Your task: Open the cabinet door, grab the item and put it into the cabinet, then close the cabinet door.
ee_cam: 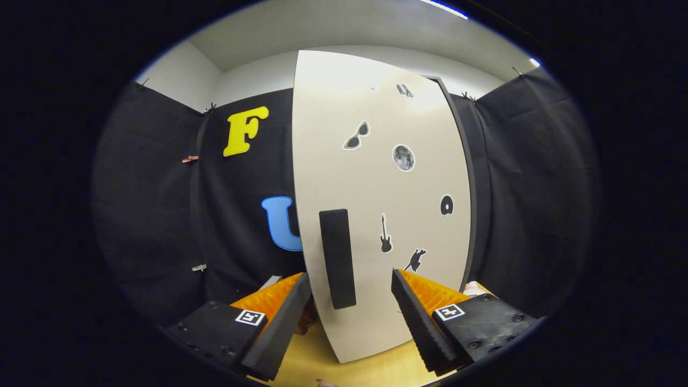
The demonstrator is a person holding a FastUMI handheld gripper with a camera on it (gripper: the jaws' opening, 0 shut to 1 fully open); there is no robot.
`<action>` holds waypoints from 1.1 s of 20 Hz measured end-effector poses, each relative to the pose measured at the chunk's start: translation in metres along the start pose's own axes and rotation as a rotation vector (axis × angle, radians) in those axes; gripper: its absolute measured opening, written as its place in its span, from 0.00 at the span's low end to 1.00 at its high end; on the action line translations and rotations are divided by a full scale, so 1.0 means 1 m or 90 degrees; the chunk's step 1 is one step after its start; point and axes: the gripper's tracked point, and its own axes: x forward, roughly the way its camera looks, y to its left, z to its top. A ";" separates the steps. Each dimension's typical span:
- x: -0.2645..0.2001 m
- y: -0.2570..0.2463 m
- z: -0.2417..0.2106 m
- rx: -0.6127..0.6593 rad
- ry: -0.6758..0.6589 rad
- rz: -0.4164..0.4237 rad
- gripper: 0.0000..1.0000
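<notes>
White and rigid-looking, the cabinet door (376, 177) stands just ahead of the tool (349, 301), whose fingers gape wide, holding nothing. Its dark foam-like handle (337, 258), low on the door, sits between them and looks like the soft, grippy place to pinch. Pale wooden counter (322, 360) lies below the door, black cloth wall behind.

Overhead light washes the upper part of the pale door (376, 177) into soft glare, fading to an even tone lower down. A bright strip lamp (443, 8) shows at the top right of the frame. The cloth walls (161, 215) stay dim. Fisheye distortion bows the door's edges. Focus is sharp at centre, softer on the gripper (349, 322) at bottom.
</notes>
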 end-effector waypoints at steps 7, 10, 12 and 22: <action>0.000 -0.012 0.011 -0.002 -0.014 0.027 0.98; -0.001 -0.011 0.016 -0.002 -0.019 0.037 0.98; -0.003 -0.011 0.018 -0.004 -0.024 0.041 0.98; 0.000 -0.013 0.019 -0.011 -0.027 0.040 0.98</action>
